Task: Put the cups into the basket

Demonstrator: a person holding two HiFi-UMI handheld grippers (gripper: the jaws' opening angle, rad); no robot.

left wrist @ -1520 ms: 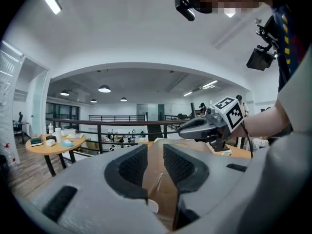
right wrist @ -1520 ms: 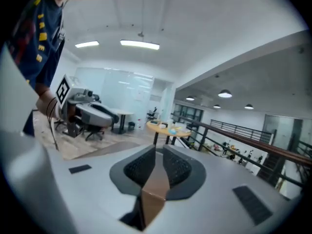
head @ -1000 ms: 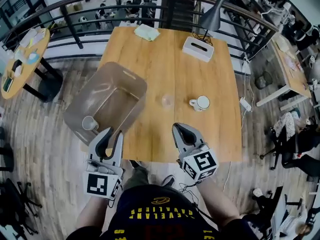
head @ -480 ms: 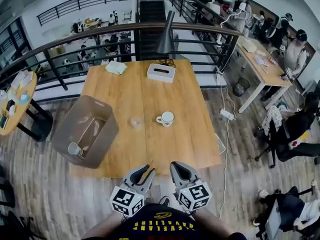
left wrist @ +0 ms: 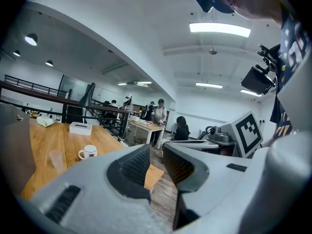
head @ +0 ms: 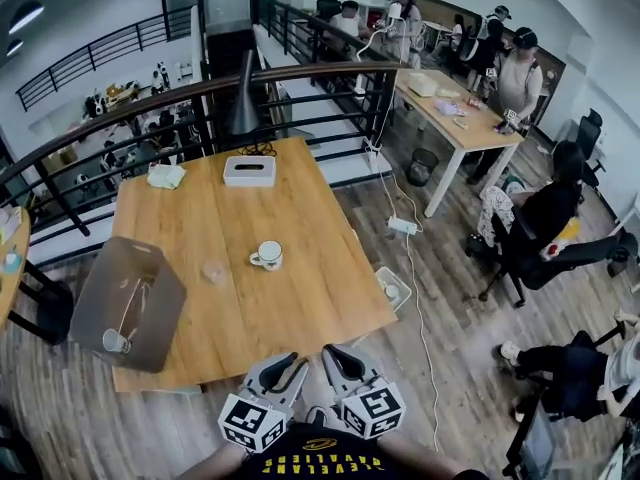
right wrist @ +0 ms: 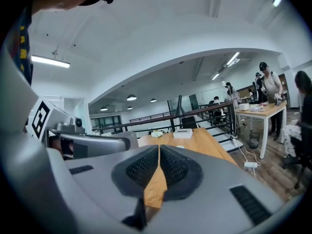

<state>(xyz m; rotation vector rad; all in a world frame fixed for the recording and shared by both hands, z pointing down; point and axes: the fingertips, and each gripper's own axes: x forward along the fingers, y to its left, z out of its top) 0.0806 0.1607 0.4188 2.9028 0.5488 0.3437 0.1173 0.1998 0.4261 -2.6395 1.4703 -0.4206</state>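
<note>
The translucent brown basket (head: 130, 303) sits tilted at the table's left front corner, with a small cup (head: 115, 341) lying in it. On the wooden table (head: 300, 298) stand a clear cup (head: 214, 271) and a white mug (head: 267, 255); the left gripper view shows the same mug (left wrist: 88, 152) and clear cup (left wrist: 56, 159). My left gripper (head: 281, 364) hangs off the table's front edge, jaws slightly apart and empty, as its own view (left wrist: 156, 155) confirms. Beside it, my right gripper (head: 333, 356) is shut on nothing, its pads meeting (right wrist: 159, 152). Both grippers are well short of the cups.
A white tissue box (head: 249, 170) and a dark lamp (head: 240, 108) stand at the table's far edge, and a cloth (head: 166, 175) lies at the far left corner. A railing (head: 300, 73) runs behind. People sit and stand at desks on the right; a cable and power strip (head: 402, 226) lie on the floor.
Both grippers drew back from the table toward my body; the left one left the basket's side and swung right, close to the right gripper. The table now lies farther off and to the left.
</note>
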